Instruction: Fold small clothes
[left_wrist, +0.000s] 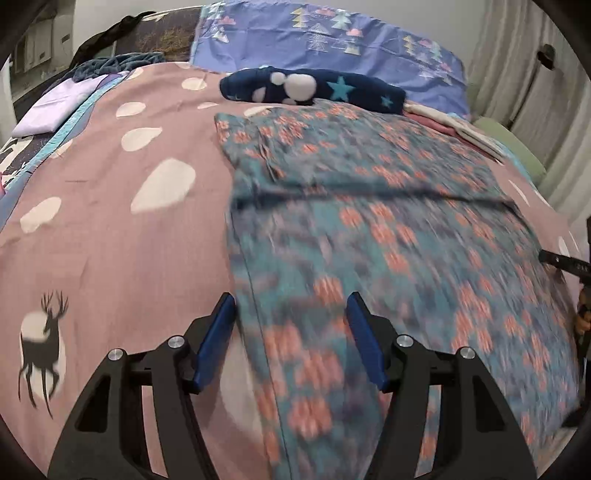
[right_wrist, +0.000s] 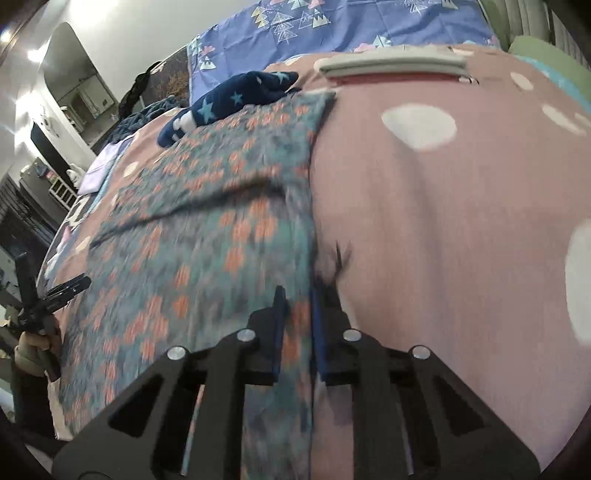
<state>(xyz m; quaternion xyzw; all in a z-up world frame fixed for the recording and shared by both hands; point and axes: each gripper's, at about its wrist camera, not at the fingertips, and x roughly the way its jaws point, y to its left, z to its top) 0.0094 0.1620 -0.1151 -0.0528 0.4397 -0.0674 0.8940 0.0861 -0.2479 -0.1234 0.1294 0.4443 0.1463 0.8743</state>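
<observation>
A teal garment with orange flower print (left_wrist: 388, 229) lies spread on the pink bedspread (left_wrist: 110, 236), its far part folded over. My left gripper (left_wrist: 291, 306) is open, its blue fingers straddling the garment's left edge near the front. In the right wrist view the same garment (right_wrist: 207, 229) lies left of centre. My right gripper (right_wrist: 298, 295) is nearly shut, its fingers pinching the garment's right edge. The left gripper's tool (right_wrist: 48, 299) shows at the far left there.
A navy star-print fleece item (left_wrist: 314, 90) lies beyond the garment. Folded grey and pink clothes (right_wrist: 395, 64) are stacked at the back right. A blue patterned pillow (left_wrist: 332, 40) lies at the bed head. A lilac cloth (left_wrist: 55, 110) lies at the left.
</observation>
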